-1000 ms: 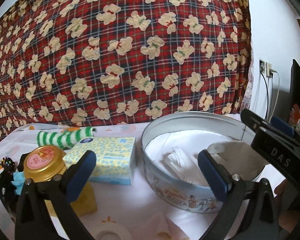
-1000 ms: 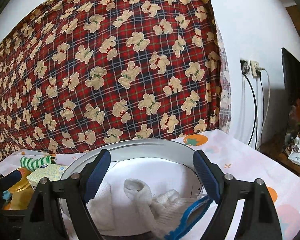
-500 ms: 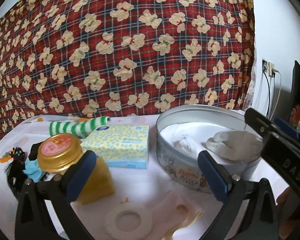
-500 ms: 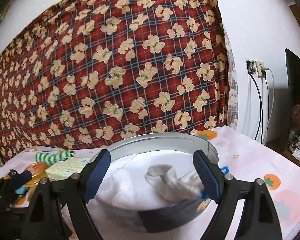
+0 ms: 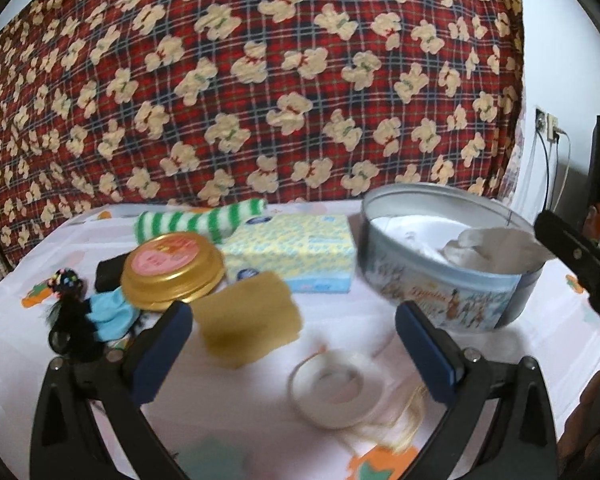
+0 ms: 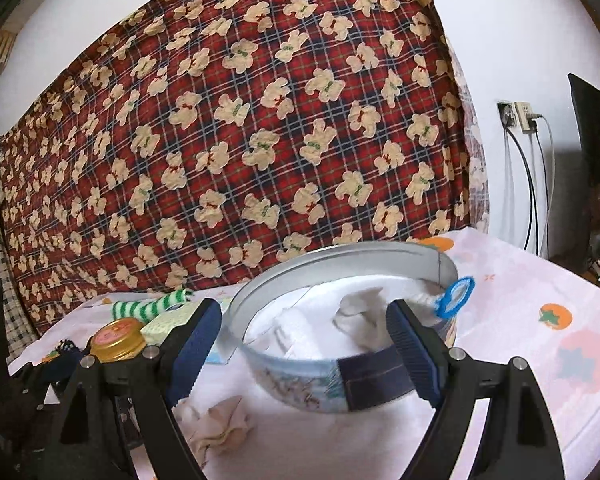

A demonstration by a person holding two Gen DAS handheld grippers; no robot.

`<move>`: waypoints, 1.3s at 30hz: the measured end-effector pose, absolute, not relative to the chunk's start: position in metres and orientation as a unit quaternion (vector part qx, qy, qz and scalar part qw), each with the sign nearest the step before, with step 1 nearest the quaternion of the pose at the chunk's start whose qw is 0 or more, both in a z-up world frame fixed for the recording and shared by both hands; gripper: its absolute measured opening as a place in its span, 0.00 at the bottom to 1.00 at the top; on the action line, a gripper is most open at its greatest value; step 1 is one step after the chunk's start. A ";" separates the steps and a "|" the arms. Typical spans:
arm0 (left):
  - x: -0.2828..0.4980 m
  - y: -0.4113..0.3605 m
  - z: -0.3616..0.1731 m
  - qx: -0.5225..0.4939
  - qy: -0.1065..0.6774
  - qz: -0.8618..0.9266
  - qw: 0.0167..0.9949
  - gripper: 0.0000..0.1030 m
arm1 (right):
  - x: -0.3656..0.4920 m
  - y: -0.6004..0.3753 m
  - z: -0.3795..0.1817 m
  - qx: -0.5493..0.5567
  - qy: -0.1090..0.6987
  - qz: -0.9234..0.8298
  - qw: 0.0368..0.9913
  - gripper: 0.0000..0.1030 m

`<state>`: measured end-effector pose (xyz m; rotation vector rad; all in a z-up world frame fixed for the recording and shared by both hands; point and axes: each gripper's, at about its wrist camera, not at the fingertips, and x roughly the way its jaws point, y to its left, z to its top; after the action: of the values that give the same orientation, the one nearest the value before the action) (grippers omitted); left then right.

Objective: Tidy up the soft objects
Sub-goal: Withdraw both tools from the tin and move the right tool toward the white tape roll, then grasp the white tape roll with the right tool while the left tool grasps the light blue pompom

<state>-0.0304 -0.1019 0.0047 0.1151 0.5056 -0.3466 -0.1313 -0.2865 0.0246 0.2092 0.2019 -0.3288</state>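
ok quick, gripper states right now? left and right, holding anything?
Left gripper: open, nothing between the jaws; it hangs over the table near the tape roll.
Right gripper: open, empty, in front of the round tin.

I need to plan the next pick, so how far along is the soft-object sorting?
Partly done. A white sock and other white cloth already lie in the round cookie tin. Nothing is in hand: the left tool and right tool both stand open and empty. Left on the table: the green-striped sock, the light blue cloth and a crumpled beige cloth.
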 end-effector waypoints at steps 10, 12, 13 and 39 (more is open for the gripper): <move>-0.029 -0.058 -0.006 0.064 0.300 -0.156 0.939 1.00 | -0.132 -0.265 0.015 0.113 0.153 -0.151 0.970 0.84; -0.029 -0.049 -0.008 0.061 0.309 -0.153 0.937 1.00 | -0.131 -0.261 0.013 0.113 0.167 -0.149 0.968 0.84; -0.028 -0.045 -0.010 0.062 0.316 -0.150 0.935 1.00 | -0.130 -0.259 0.012 0.115 0.175 -0.148 0.967 0.84; -0.027 0.004 -0.026 0.041 0.388 -0.184 0.902 1.00 | -0.075 -0.198 -0.013 0.102 0.320 -0.006 0.942 0.56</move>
<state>-0.0274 0.0043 -0.0261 0.0843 0.8024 -0.3810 -0.0747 -0.1981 -0.0125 0.2072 0.6527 -0.0124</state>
